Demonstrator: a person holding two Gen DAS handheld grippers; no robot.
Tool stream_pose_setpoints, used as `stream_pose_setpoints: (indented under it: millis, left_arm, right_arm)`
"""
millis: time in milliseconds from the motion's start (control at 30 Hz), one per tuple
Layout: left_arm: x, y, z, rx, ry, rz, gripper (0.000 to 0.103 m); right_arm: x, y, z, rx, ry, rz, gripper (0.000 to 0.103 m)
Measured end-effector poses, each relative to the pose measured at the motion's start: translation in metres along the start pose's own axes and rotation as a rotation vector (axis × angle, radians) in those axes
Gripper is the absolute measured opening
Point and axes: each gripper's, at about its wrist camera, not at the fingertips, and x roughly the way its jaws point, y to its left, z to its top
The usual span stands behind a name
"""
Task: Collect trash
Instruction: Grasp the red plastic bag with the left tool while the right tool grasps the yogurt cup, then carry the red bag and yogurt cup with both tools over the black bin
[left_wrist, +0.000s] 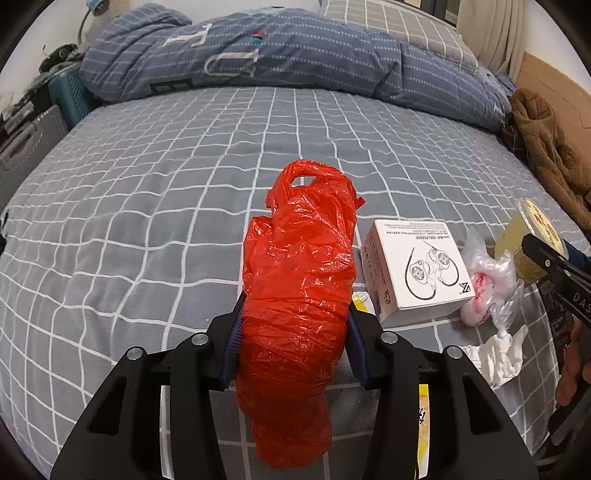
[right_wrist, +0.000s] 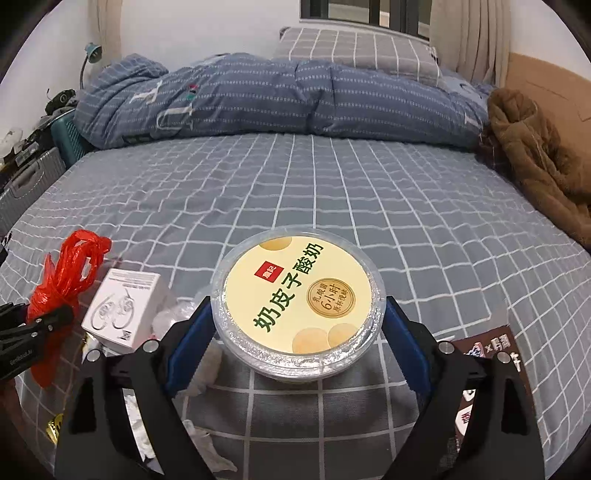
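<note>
My left gripper (left_wrist: 295, 310) is shut on a crumpled red plastic bag (left_wrist: 299, 258), whose bulk lies on the grey checked bed sheet (left_wrist: 147, 192); the blue pads squeeze the bag's middle. My right gripper (right_wrist: 298, 302) is shut on a round yoghurt cup (right_wrist: 299, 299) with a cream lid, one blue pad against each side of its rim. From the left wrist view the cup (left_wrist: 532, 236) shows at the far right. A white earphone box (left_wrist: 413, 269) sits between the bag and the cup. A clear wrapper (left_wrist: 487, 284) and a white tissue (left_wrist: 495, 354) lie beside the box.
A folded blue quilt (left_wrist: 258, 55) and a pillow span the far side of the bed. A brown garment (right_wrist: 539, 155) is heaped at the right edge. Suitcases (right_wrist: 29, 181) stand off the left edge. A dark printed packet (right_wrist: 487, 354) lies by my right gripper.
</note>
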Motion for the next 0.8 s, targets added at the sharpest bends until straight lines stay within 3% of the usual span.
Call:
stream_pose_setpoints:
  millis: [400, 800]
  left_arm:
    - [-0.039, 0.001, 0.000, -0.025, -0.053, 0.005, 0.046]
    - [-0.075, -0.010, -0.022, -0.005, -0.086, -0.008, 0.046]
  right_arm:
    - [-0.037, 0.009, 0.002, -0.032, -0.057, -0.008, 0.084]
    - [-0.081, 0.013, -0.012, -0.030, -0.081, 0.000, 0.084]
